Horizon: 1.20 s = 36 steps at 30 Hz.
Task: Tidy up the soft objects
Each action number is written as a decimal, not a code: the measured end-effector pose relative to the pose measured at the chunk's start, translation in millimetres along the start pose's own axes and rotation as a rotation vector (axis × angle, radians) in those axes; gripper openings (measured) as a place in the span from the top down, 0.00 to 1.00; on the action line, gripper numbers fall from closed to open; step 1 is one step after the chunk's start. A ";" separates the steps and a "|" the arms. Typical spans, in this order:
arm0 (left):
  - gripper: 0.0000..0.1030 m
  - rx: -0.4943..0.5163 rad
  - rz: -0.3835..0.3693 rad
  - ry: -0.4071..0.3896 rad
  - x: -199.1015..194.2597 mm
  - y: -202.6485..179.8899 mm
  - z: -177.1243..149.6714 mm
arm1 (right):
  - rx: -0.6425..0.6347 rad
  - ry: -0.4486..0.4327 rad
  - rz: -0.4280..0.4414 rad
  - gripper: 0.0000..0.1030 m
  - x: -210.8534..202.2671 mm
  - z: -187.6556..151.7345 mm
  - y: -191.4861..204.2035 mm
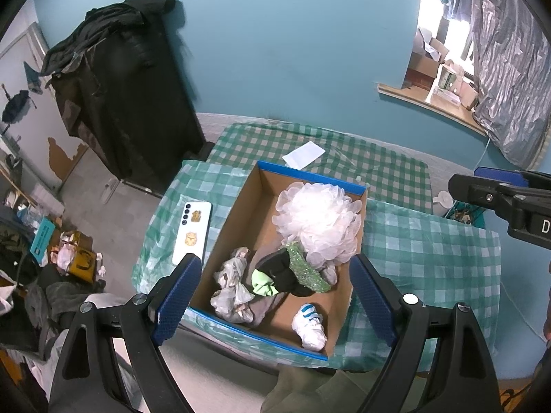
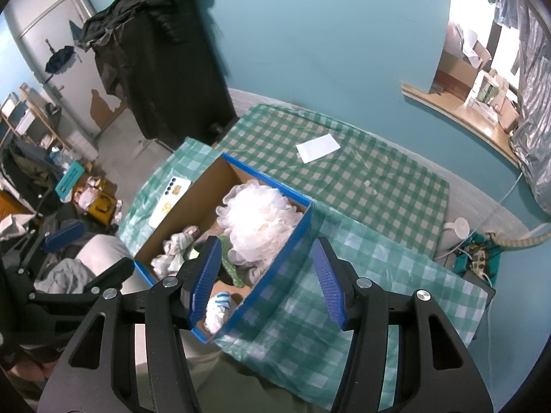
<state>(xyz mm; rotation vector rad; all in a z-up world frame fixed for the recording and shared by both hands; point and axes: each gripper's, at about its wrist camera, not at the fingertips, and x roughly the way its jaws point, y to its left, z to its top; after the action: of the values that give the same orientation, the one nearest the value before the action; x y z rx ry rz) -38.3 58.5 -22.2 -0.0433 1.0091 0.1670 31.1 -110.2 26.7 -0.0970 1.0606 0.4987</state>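
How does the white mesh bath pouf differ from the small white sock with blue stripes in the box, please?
The bath pouf is large and puffy, filling the far end of the cardboard box; the striped sock is small and crumpled in the near corner. The pouf is translucent, all-white ruffled mesh; the sock is opaque with blue stripes. The pouf touches the green glittery piece; the sock lies alone. Both are soft, mostly white, and already in the box.

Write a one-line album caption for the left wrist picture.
Open left gripper above blue-rimmed cardboard box holding white mesh bath pouf.

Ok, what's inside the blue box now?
White mesh pouf, green sparkly piece over dark cloth, crumpled grey cloth, striped sock. Anything beneath the pile is hidden.
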 end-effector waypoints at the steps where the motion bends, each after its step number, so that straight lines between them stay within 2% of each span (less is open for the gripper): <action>1: 0.14 0.000 0.001 0.000 0.0 -0.2 0.0 | 0.000 0.000 0.000 0.46 0.0 0.0 0.1; 36: 0.14 -0.032 0.029 0.019 -3.4 2.1 -8.1 | -0.011 -0.002 0.011 0.46 -0.1 -1.2 5.2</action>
<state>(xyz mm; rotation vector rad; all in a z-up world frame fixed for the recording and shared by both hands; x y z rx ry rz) -47.2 59.3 -23.6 -0.0596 1.0260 0.2091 27.8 -106.1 27.0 -0.1006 1.0570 0.5141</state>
